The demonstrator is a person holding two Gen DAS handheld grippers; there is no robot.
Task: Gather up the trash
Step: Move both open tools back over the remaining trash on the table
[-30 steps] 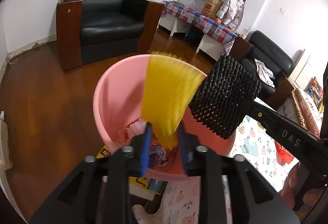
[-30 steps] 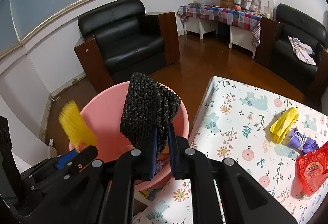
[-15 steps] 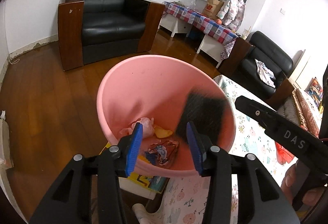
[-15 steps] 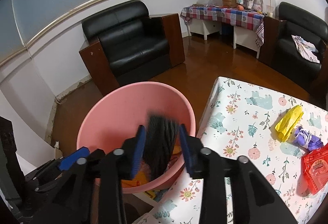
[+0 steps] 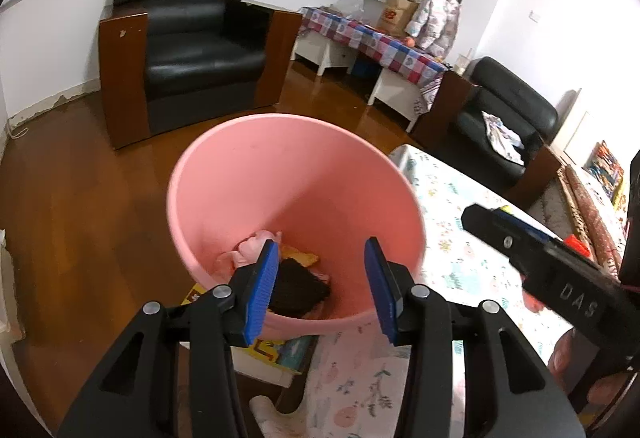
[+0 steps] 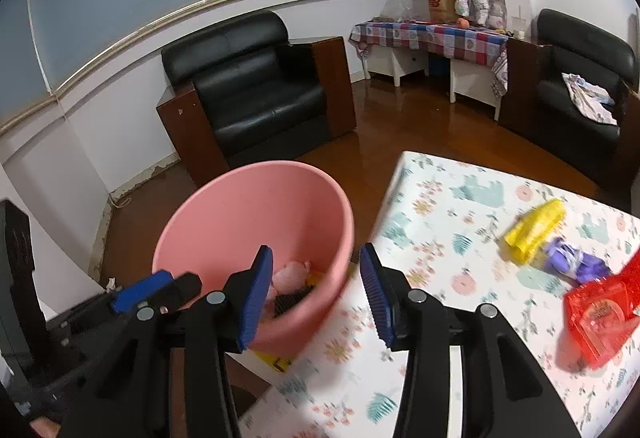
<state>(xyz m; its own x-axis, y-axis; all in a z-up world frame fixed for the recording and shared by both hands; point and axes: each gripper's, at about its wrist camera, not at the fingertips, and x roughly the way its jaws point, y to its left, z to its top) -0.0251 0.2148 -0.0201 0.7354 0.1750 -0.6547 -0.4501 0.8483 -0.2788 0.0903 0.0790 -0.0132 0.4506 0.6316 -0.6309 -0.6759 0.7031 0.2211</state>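
Both your grippers are empty: left gripper wide open, right gripper with jaws opening, over the pink bucket where the black mesh sits. Yellow wrapper, purple scrap and red packet wait on the table; swing across carelessly and you might clip the rim and tip the bucket.

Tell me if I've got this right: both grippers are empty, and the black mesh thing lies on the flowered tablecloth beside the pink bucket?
Not quite. The black mesh piece lies inside the pink bucket, as the left wrist view shows. Both grippers are indeed empty.
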